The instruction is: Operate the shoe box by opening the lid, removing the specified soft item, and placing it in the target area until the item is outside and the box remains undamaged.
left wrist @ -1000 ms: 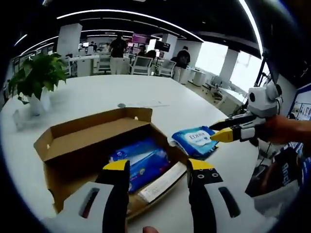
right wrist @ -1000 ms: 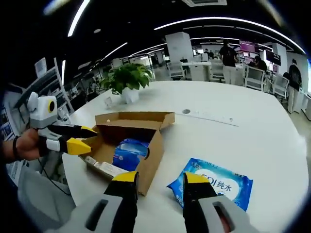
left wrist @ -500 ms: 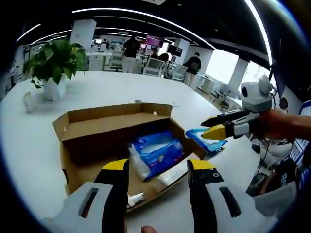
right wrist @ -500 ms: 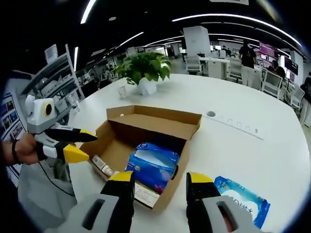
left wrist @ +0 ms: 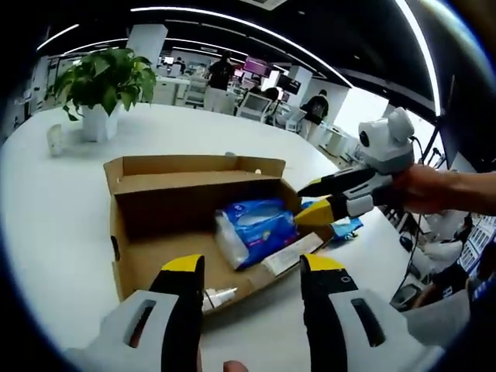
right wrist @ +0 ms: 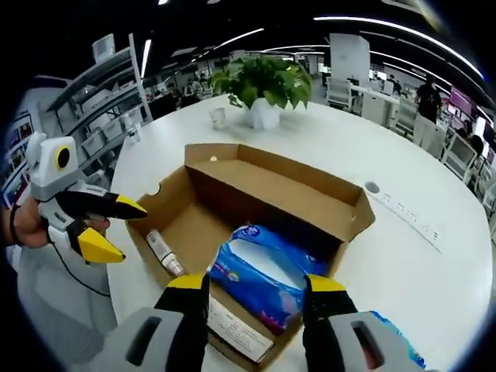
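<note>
left gripper point(left wrist: 249, 267) sits low over the near edge of the shoe box point(left wrist: 132, 232), fingers apart, nothing between them; in the right gripper view it shows at the left point(right wrist: 108, 229), fingers apart too. vs 1 s ago both views have swung in over the box: the box interior now sits mid-view and closer, so both hands have come nearer, box itself looks unmoved on the white surface point(left wrist: 54, 194)

box lid is open, flap standing back. inside, left to right: a small tube point(left wrist: 219, 295) by the near wall, a blue soft pack point(left wrist: 256, 230) w/ a white end, a flat white strip point(left wrist: 291, 254) beside it

right gripper point(right wrist: 256, 298) now hovers over the blue soft pack point(right wrist: 267, 273), fingers apart & empty; 1 s ago it was over the other blue pack point(right wrist: 395, 345) lying out on the surface, which has slid off to the lower right edge. in the left gripper view the right gripper point(left wrist: 306, 203) has its tips right at the pack's far end, contact not clear

meaning, as i read it: one pack already out, lid step done, right hand lining up for the pack in the box. no crush or tear seen on the cardboard
</note>
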Motion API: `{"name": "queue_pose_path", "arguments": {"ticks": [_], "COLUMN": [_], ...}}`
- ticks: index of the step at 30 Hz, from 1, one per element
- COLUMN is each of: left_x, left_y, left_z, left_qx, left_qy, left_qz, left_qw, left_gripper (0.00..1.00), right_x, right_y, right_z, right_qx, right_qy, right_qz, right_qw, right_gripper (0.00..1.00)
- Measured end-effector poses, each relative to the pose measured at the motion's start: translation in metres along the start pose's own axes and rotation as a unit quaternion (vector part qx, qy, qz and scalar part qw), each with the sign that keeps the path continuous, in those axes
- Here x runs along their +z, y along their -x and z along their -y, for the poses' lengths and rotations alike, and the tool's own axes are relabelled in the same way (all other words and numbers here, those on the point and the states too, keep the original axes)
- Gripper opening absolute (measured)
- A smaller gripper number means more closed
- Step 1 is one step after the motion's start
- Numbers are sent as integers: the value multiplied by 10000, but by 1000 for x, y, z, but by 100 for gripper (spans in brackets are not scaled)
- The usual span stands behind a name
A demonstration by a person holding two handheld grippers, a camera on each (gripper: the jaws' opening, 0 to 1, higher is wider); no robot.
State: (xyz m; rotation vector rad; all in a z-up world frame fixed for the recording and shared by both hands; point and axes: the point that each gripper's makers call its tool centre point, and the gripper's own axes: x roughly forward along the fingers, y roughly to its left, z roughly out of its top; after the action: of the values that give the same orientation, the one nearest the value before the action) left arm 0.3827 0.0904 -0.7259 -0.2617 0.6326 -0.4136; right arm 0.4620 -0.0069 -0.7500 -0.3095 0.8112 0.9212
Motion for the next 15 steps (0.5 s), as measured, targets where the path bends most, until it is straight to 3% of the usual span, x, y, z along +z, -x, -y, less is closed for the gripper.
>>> {"name": "queue_pose_path", "arguments": {"ticks": [9,12,15], "left_x": [-5,-6,-7], "left_y": [8,9,11], "left_z": [-5,-8,-8], "left_qx": [30,36,27], "left_qy": [-38,34,72], "left_qz": [0,21,29], "left_qw": [10000,10000,10000], "left_gripper": [52,52,51], "right_x": [6,-1,-6], "right_y": [-21,-28,-36], "right_z": [-1,-4,-3], "right_qx": [77,180,251], "right_qy": [756,1226,1415], "right_qz": [-417,-754,-977], "right_qw": [9962,9894,9848], "right_gripper": [52,58,63]}}
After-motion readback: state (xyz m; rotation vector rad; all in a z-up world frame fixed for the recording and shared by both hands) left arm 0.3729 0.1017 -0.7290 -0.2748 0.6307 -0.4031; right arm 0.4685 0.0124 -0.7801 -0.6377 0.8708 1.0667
